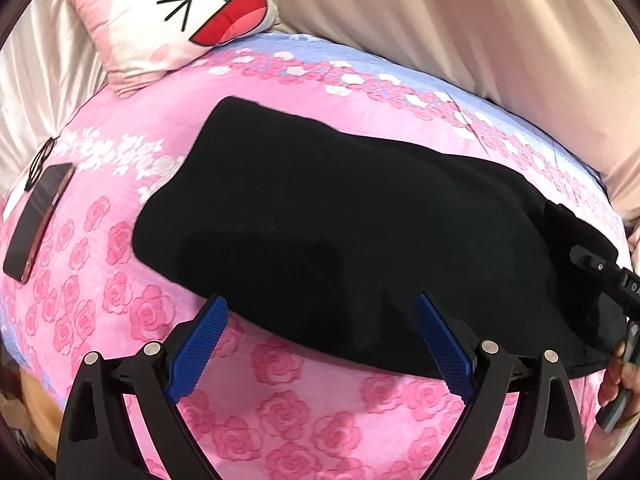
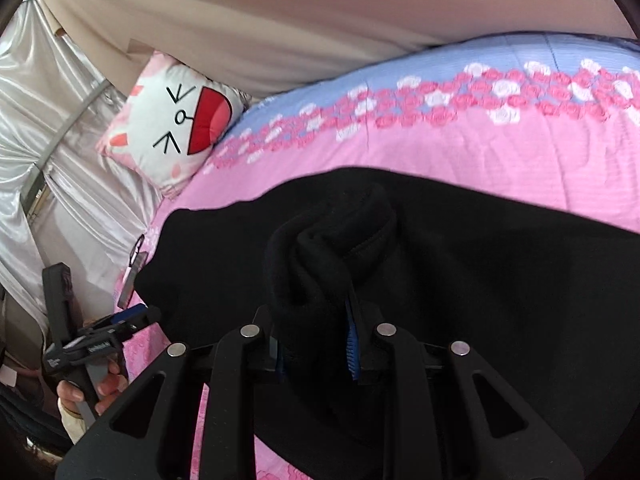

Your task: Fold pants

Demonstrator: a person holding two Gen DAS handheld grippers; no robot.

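Observation:
Black pants (image 1: 320,216) lie across the pink rose bedspread (image 1: 280,412). My left gripper (image 1: 320,312) is open, its blue pads at the near edge of the pants, holding nothing. In the right wrist view my right gripper (image 2: 316,320) is shut on a bunched fold of the pants (image 2: 332,248), lifted above the rest of the cloth. The right gripper also shows at the right edge of the left wrist view (image 1: 600,268). The left gripper shows at the left in the right wrist view (image 2: 136,316).
A cat-face pillow (image 1: 180,16) sits at the bed's far left. A phone (image 1: 36,220) lies on the bedspread left of the pants. Beige curtain (image 1: 480,20) hangs behind the bed, silvery drape (image 2: 60,120) at the left.

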